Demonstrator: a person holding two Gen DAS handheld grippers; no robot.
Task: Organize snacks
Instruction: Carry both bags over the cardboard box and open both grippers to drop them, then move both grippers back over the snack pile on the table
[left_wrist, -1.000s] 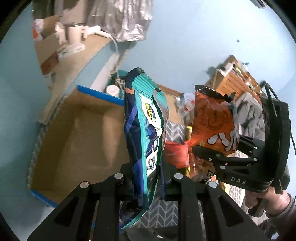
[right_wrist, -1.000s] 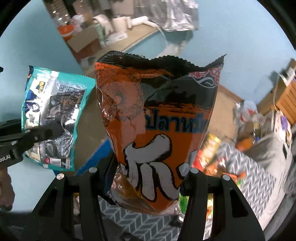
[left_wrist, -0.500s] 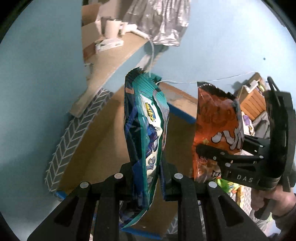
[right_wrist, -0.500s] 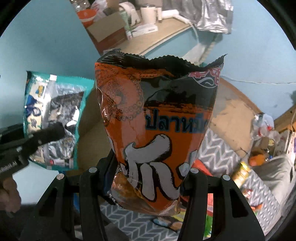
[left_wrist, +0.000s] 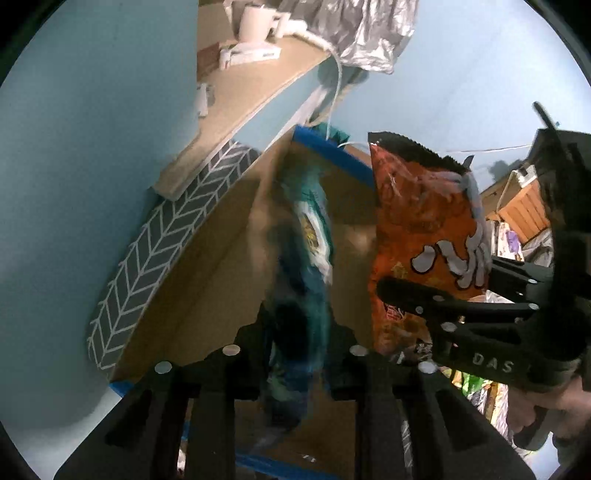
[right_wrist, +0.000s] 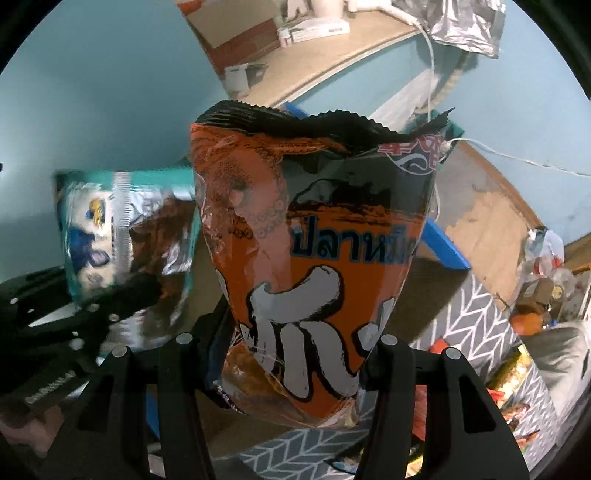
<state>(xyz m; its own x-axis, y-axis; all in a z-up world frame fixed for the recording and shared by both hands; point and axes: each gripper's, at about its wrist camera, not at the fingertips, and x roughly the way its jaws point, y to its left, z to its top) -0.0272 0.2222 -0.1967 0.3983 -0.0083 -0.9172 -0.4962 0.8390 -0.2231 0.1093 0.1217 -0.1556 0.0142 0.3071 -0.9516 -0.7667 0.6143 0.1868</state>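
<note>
A teal and blue snack bag (left_wrist: 306, 266) hangs blurred between the fingers of my left gripper (left_wrist: 295, 332). Its jaws are opening and the bag is slipping down out of them, over an open cardboard box (left_wrist: 207, 266) edged with blue tape. My right gripper (right_wrist: 295, 343) grips the lower end of an upright orange and black snack bag (right_wrist: 314, 258). Its jaws are easing open slightly, with the pads still on the bag. In the left wrist view that orange bag (left_wrist: 421, 236) and the right gripper (left_wrist: 406, 295) stand just right of the box. The right wrist view shows the teal bag (right_wrist: 110, 236) to the left.
A grey herringbone mat (left_wrist: 147, 258) lies under the box. Behind it a wooden shelf (left_wrist: 258, 74) carries a white mug (left_wrist: 255, 22) and a silver foil bag (left_wrist: 362, 33). More snacks (right_wrist: 524, 369) lie on the mat to the right. A wooden crate (left_wrist: 524, 206) stands far right.
Both grippers have come down over the cardboard box. The teal bag, sharp and firmly held before, is now blurred and sliding down between the left fingers. The orange bag stays gripped.
</note>
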